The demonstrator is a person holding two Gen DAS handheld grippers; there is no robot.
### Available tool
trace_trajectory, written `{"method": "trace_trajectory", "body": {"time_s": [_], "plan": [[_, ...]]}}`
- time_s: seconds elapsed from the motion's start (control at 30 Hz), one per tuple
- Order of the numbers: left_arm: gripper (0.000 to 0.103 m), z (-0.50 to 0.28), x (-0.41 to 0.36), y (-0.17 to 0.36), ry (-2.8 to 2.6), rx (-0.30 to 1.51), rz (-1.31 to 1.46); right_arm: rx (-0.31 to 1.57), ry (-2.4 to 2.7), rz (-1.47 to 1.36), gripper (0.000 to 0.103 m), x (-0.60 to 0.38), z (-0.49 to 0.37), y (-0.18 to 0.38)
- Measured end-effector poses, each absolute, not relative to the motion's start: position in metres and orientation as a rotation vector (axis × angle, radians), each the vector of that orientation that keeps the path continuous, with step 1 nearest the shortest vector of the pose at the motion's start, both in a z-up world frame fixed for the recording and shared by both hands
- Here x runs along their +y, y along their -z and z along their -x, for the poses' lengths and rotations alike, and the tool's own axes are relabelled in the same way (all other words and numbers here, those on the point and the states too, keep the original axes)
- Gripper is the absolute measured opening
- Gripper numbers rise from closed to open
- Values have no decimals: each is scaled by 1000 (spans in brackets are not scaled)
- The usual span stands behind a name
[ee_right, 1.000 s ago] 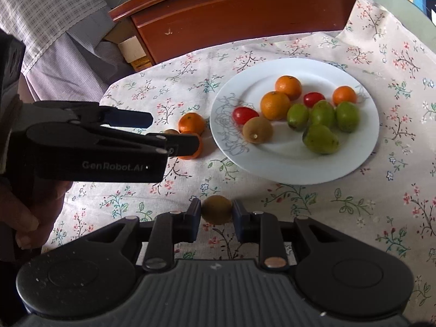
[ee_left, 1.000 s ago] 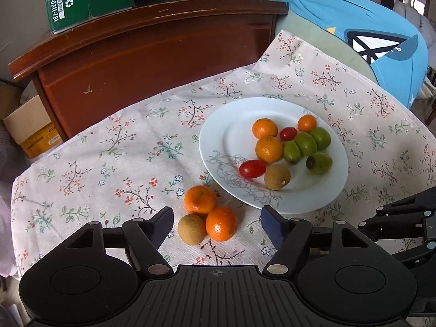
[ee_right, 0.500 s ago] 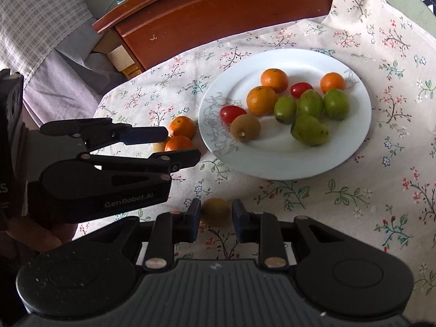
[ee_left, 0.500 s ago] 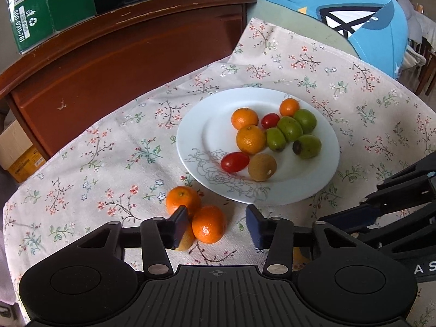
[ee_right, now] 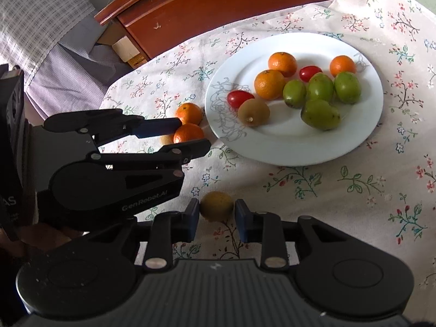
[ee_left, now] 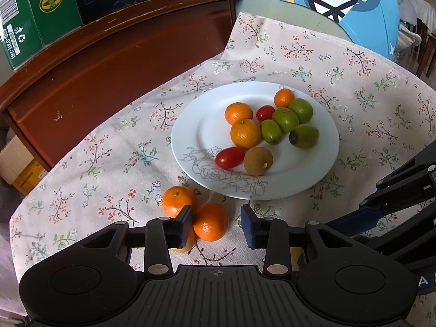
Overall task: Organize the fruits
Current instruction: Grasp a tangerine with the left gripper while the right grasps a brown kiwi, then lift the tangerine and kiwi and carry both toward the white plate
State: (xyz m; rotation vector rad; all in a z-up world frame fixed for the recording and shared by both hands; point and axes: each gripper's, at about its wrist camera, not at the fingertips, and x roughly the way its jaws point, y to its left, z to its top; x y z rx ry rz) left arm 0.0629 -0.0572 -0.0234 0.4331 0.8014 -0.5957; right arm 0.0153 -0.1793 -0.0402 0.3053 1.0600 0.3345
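Note:
A white plate (ee_left: 190, 136) (ee_right: 299, 147) on the flowered cloth holds mandarins, two cherry tomatoes, several green fruits and a brown kiwi (ee_left: 257, 160). Two mandarins lie on the cloth before its near-left rim. My left gripper (ee_left: 216, 227) (ee_right: 190, 133) straddles the nearer mandarin (ee_left: 209, 222) (ee_right: 188, 133). Its jaws are closing: the left pad touches the fruit, the right pad stands off. A yellowish fruit (ee_left: 185, 245) peeks out behind the left finger. My right gripper (ee_right: 216, 214) has a yellow-brown fruit (ee_right: 216, 205) between its jaws, which are opening, with thin gaps on both sides.
A dark wooden cabinet (ee_left: 122, 62) borders the table at the back, with green cartons (ee_left: 32, 13) on top. A blue garment (ee_left: 340, 2) lies at the far right. A checked cloth (ee_right: 41, 27) hangs off the table's left side. A hand (ee_right: 41, 237) holds the left gripper.
My left gripper's jaws have drawn in from wide apart to close around the nearer mandarin. My right gripper's pads, earlier shut on the yellow-brown fruit, have parted slightly from it.

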Motion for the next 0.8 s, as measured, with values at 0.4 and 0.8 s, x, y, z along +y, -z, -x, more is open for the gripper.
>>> {"method": "trace_trajectory", "body": {"time_s": [0.4,0.8], "plan": [[21,-61,-52,18,589,801,-405,1030,-333,-200,27,-173,-12,33],[30,-63,-57,36,595,858,-411,991,-273,-236,27,-185,-15,25]]}}
